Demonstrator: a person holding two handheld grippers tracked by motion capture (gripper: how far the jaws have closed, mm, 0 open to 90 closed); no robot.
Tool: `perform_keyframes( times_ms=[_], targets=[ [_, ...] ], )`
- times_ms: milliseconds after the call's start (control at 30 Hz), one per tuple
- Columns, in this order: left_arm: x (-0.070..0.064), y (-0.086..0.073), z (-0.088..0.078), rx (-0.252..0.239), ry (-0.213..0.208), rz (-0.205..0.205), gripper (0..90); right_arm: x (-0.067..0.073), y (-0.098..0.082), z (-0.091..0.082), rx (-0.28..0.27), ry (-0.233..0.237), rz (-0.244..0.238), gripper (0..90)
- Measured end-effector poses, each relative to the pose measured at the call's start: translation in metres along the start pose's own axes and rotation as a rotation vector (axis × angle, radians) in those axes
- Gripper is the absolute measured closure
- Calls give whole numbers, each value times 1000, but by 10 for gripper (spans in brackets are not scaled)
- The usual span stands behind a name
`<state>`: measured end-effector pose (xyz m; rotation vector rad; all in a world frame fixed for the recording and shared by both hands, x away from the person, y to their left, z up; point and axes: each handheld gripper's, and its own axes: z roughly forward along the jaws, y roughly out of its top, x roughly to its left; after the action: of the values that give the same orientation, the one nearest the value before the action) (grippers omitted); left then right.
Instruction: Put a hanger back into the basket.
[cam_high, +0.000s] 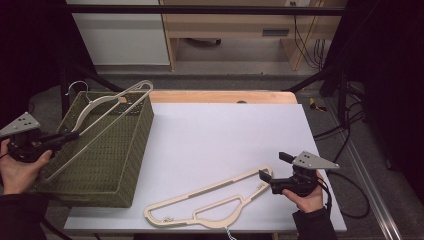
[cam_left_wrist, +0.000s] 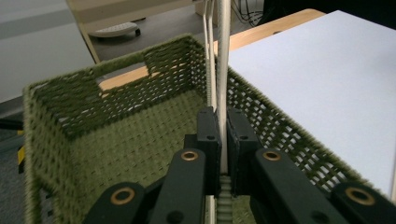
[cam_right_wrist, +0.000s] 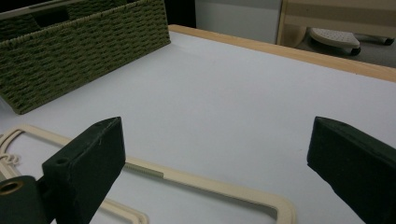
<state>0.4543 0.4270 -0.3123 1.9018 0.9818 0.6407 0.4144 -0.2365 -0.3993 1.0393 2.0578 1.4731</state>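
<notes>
The far end of the held hanger (cam_left_wrist: 224, 56) runs out of the top of the left gripper view, so its hook cannot be seen there; in the high view a thin metal hook (cam_high: 76, 87) shows above the basket's far left corner. The second hanger (cam_high: 210, 202) on the table is cut off at the near edge in the right gripper view, and its small hook is hard to make out at the table's front edge.

The left hand (cam_high: 17, 172) comes in from the bottom left, wrist low, holding the left gripper (cam_high: 70, 136) roughly level and pointing over the basket's left rim. Its jaws are clamped on the hanger's bar, with the pads (cam_left_wrist: 208, 133) pressing it from both sides. The hanger slopes from the gripper up across the basket to its far right corner, lifted clear of the basket floor.

The right hand (cam_high: 307, 197) rests at the table's near right, with the right gripper (cam_high: 272, 165) pointing left toward the end of the lying hanger. Its jaws stand wide apart, holding nothing, and the hanger's rounded end lies on the table between and just below them.

The green woven basket (cam_high: 137, 145) sits at the table's left edge. Its floor looks bare beneath the held hanger.
</notes>
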Motion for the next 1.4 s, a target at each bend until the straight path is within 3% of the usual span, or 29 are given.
perform_keyframes(
  times_ms=[333, 533, 667, 867, 933, 1133, 1400],
  targets=[
    [18, -22, 0, 49, -3, -45, 852, 0, -1, 1, 8, -1, 0, 48],
    [21, -38, 15, 89, -3, -107, 852, 0, -1, 2, 13, 5, -6, 47],
    [20, -50, 28, 145, 4, -129, 852, 0, -2, 2, 15, 7, -10, 47],
    [18, -48, 34, 197, 38, -121, 851, 1, -1, 3, 13, 4, -7, 47],
    [20, -48, 34, 208, 42, -139, 850, 1, -2, 3, 14, 4, -7, 47],
    [21, -47, 41, 297, 50, -143, 846, 1, -2, 3, 18, 1, -7, 47],
    [19, -45, 47, 395, 112, -133, 812, 2, -2, 5, 23, 3, -11, 47]
  ],
)
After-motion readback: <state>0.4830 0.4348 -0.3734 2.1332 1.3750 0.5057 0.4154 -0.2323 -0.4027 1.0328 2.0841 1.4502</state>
